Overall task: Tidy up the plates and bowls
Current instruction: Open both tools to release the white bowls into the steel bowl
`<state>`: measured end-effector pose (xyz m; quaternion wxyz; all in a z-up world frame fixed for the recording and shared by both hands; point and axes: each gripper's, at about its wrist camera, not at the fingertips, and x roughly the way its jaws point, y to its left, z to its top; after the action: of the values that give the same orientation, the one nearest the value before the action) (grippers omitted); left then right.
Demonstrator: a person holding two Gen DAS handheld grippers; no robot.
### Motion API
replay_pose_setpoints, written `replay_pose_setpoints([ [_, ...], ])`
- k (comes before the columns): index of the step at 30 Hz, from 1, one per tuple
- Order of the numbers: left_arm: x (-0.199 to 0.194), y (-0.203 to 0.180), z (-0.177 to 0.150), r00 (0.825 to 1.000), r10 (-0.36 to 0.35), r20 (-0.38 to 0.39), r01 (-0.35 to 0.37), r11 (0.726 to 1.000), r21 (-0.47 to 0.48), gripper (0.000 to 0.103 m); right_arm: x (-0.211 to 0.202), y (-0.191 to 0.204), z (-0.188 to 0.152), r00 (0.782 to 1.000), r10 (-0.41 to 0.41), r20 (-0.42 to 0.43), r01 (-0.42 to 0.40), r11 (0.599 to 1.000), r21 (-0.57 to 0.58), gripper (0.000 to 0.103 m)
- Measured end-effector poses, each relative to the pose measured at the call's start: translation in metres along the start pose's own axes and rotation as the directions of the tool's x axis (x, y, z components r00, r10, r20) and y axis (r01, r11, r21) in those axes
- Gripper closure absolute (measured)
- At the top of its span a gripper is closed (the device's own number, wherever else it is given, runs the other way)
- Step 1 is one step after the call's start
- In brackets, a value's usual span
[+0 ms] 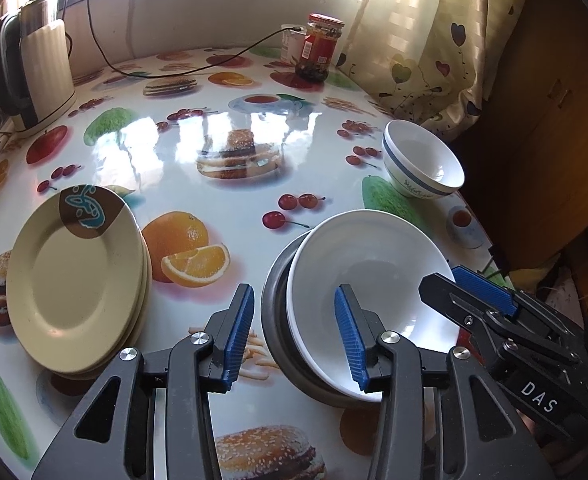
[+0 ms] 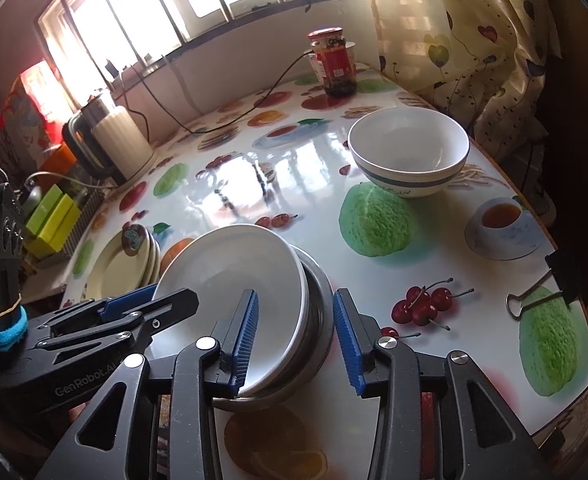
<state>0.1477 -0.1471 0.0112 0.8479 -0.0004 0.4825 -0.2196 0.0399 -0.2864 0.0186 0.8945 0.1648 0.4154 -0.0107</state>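
A white deep plate point(image 1: 373, 264) point(image 2: 234, 272) lies tilted inside a grey metal bowl point(image 1: 272, 320) point(image 2: 317, 312) on the fruit-print table point(image 1: 222, 200). My left gripper point(image 1: 294, 338) straddles the stack's left rim, one finger outside the metal bowl, one inside the white plate, with gaps showing. My right gripper point(image 2: 295, 340) straddles the opposite rim the same way, and its outer pad stands clear of the metal. Each gripper also shows in the other's view: the right gripper point(image 1: 459, 282), the left gripper point(image 2: 150, 300). A stack of cream plates point(image 1: 78, 280) point(image 2: 122, 264) lies to the left. Nested white blue-banded bowls point(image 1: 421, 160) point(image 2: 409, 152) stand far right.
A kettle point(image 1: 42, 68) point(image 2: 114, 144) with its cable stands at the back left, a red-lidded jar point(image 1: 319, 48) point(image 2: 335, 62) at the back. A binder clip point(image 2: 541, 292) grips the table's right edge. A curtain point(image 1: 425, 40) hangs close to the bowls.
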Motion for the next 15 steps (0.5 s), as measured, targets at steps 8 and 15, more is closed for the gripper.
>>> replay_pose_setpoints([
  [8, -0.0016, -0.0025, 0.0023, 1.0, 0.004, 0.011, -0.004, 1.0, 0.014, 0.06, -0.0008, -0.0023, 0.0022, 1.0, 0.006, 0.007, -0.006, 1.0, 0.008, 0.059],
  [15, -0.0063, -0.0072, 0.0065, 0.999, 0.014, 0.039, -0.015, 0.999, 0.041, 0.06, -0.0036, -0.0041, 0.0041, 1.0, 0.008, 0.022, -0.008, 1.0, 0.012, 0.053],
])
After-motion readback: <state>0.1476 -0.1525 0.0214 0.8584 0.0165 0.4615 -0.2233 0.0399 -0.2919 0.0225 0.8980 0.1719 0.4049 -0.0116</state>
